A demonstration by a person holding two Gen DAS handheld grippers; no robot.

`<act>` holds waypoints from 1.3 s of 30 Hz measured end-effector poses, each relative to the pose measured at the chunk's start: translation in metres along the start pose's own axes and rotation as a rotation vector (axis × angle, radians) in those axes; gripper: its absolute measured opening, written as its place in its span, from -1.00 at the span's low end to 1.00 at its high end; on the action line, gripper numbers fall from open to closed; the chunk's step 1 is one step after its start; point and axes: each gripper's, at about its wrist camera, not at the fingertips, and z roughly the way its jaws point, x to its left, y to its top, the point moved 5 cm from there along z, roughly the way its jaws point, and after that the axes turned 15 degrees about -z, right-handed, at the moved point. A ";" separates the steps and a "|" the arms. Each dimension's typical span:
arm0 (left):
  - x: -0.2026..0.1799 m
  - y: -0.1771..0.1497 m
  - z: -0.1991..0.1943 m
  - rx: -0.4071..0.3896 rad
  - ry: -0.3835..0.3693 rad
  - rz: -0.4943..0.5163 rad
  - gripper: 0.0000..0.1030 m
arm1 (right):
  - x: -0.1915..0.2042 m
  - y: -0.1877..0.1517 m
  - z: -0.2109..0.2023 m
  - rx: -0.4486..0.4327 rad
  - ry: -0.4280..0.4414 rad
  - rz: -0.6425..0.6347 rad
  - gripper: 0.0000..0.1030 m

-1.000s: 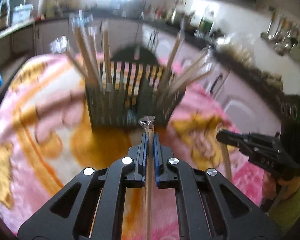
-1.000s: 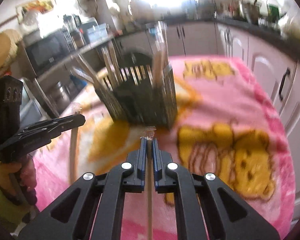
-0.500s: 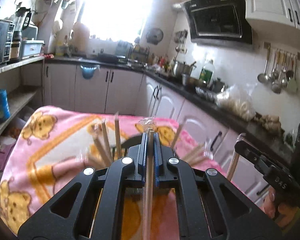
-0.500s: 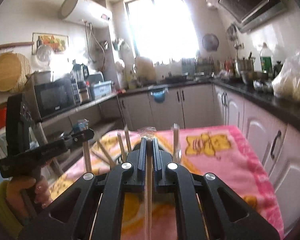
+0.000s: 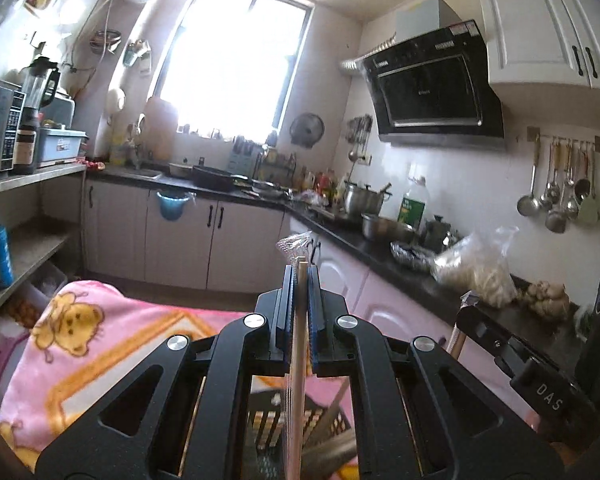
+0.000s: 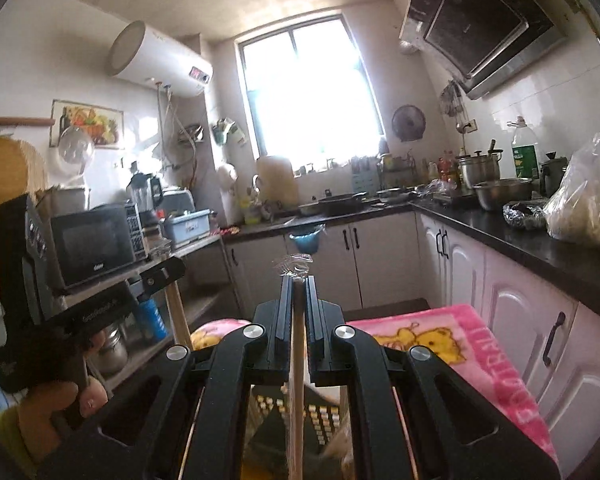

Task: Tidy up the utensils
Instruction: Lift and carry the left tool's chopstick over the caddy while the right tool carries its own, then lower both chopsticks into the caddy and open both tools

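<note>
Step in hand, as I judge it: dropping chopsticks into the basket. My left gripper (image 5: 299,276) is clamped on a wrapped chopstick (image 5: 296,360), jaws closed tight against it, stick upright, wrapper end poking above the tips. My right gripper (image 6: 298,284) is clamped the same way on a second chopstick (image 6: 298,380), also upright. The basket (image 5: 276,432) sits directly under both, on the pink blanket (image 5: 100,344); it shows only through the gaps in the finger frames. I cannot tell whether either lower tip is inside the basket. Next move: lower straight down, confirm tips inside the rim, then part the jaws. Risk: tilted stick catching the rim.
</note>
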 end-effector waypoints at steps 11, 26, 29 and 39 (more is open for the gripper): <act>0.002 -0.009 0.034 -0.026 0.020 0.029 -0.98 | -0.025 0.010 0.031 -0.082 -0.050 0.019 -0.88; 0.025 -0.046 0.065 0.045 0.042 0.047 -0.98 | -0.024 -0.038 0.064 -0.022 -0.050 0.006 -0.88; 0.029 -0.052 0.068 0.056 0.047 0.037 -0.98 | -0.021 -0.049 0.066 0.011 -0.049 0.001 -0.88; 0.037 -0.069 0.077 0.094 0.054 0.044 -0.98 | -0.012 -0.077 0.072 0.150 0.016 -0.003 -0.85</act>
